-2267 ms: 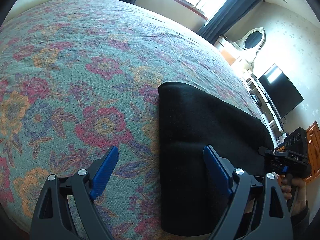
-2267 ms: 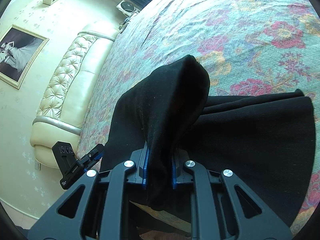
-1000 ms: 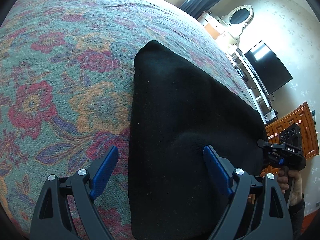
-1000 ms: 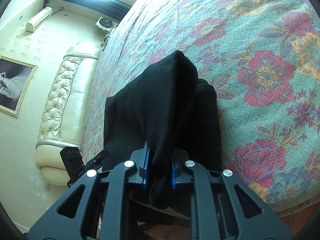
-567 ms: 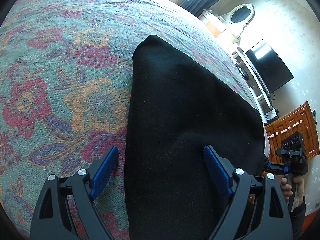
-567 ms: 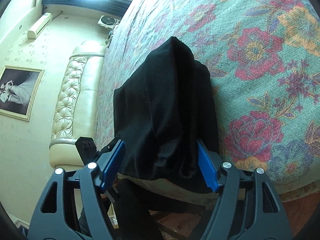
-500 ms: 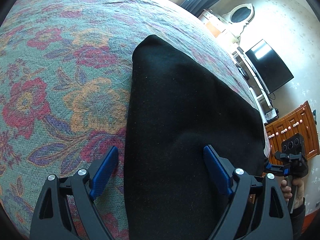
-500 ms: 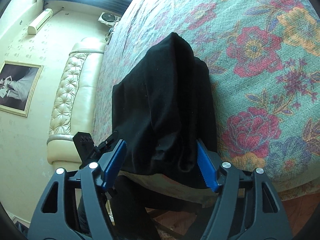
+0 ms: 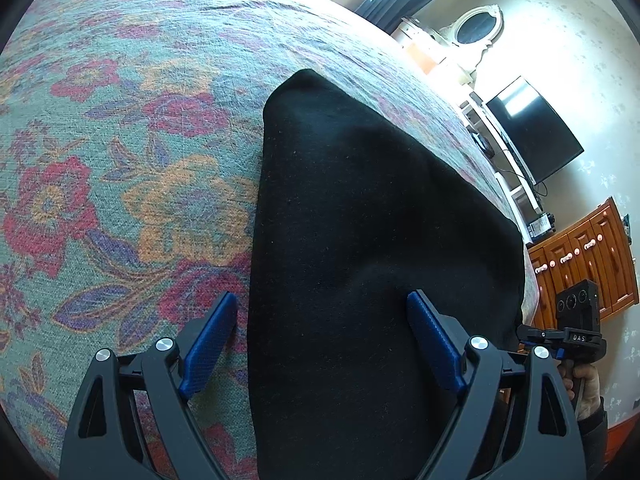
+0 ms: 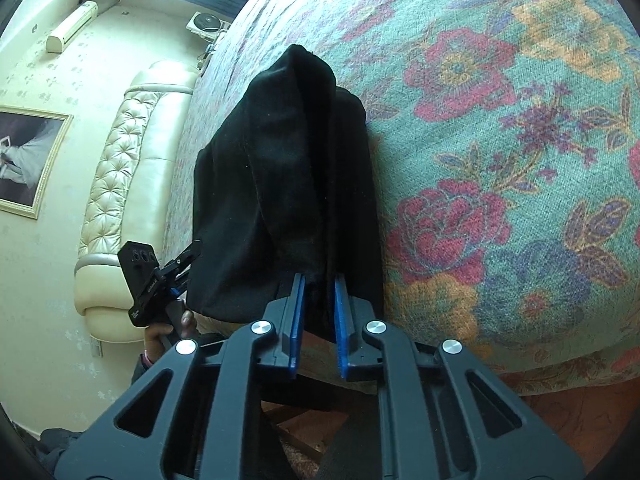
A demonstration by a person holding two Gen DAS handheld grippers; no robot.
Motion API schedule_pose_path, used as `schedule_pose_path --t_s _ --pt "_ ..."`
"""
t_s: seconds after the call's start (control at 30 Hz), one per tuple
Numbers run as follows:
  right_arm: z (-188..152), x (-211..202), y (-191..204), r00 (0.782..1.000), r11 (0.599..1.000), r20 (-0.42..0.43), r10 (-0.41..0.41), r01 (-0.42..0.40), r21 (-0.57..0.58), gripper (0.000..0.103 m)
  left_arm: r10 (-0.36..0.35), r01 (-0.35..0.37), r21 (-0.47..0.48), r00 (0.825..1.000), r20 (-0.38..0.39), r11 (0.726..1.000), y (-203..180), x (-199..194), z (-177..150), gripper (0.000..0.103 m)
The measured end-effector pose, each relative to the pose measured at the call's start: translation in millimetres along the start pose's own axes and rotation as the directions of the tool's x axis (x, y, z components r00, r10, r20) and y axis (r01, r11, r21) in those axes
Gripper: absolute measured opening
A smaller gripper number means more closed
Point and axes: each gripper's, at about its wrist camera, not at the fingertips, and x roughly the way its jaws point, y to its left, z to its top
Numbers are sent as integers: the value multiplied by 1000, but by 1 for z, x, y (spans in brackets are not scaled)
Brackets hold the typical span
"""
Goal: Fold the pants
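The black pants point(image 9: 360, 240) lie folded in layers near the edge of a bed with a floral cover point(image 9: 120, 160). My left gripper point(image 9: 320, 320) is open and straddles the near end of the pants, its blue pads either side of the cloth. In the right wrist view the pants point(image 10: 280, 168) form a tall folded stack. My right gripper point(image 10: 319, 292) is nearly closed at the stack's near lower edge, with black cloth between its blue pads. The right gripper also shows in the left wrist view point(image 9: 576, 332), and the left one in the right wrist view point(image 10: 160, 276).
A cream tufted headboard point(image 10: 116, 168) and a framed picture point(image 10: 24, 160) are on the left. A TV point(image 9: 532, 132), an oval mirror point(image 9: 476, 28) and a wooden cabinet point(image 9: 580, 268) stand beyond the bed. The bed's edge and wooden floor point(image 10: 580, 420) are below my right gripper.
My right gripper let go of the lifted pants fold and opened wide, then closed again lower down on the stack's near edge. My left gripper stayed open over the pants.
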Motion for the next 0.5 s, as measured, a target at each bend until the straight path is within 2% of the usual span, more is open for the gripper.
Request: schedule_pose_path --t_s 0.03,0.07,0.1,0.13,0.3,0.4,0.5 --pt "2 -4 0 1000 1000 9 21 -21 7 22 -5 5 -1 1000 10 1000 2 -3 2 85" --pt "4 -10 -1 999 1000 36 27 -27 7 41 -10 10 0 1000 16 1000 4 -5 6 85" --pt "8 -20 -4 997 1000 80 16 -17 6 72 -15 15 4 1000 19 1000 7 -7 11 85" --pt "12 -27 -5 993 1000 117 17 -17 -2 79 -11 11 11 1000 17 1000 10 -6 17 85" --pt "44 -20 -20 989 994 104 101 -103 17 83 -27 27 -27 1000 5 999 30 10 51 85" --pt "62 0 -28 991 993 76 111 -114 33 83 -76 75 -63 997 -27 995 38 29 69 85" --pt "80 16 -35 981 981 72 179 -184 67 83 -112 108 -70 993 -48 992 40 42 83 85"
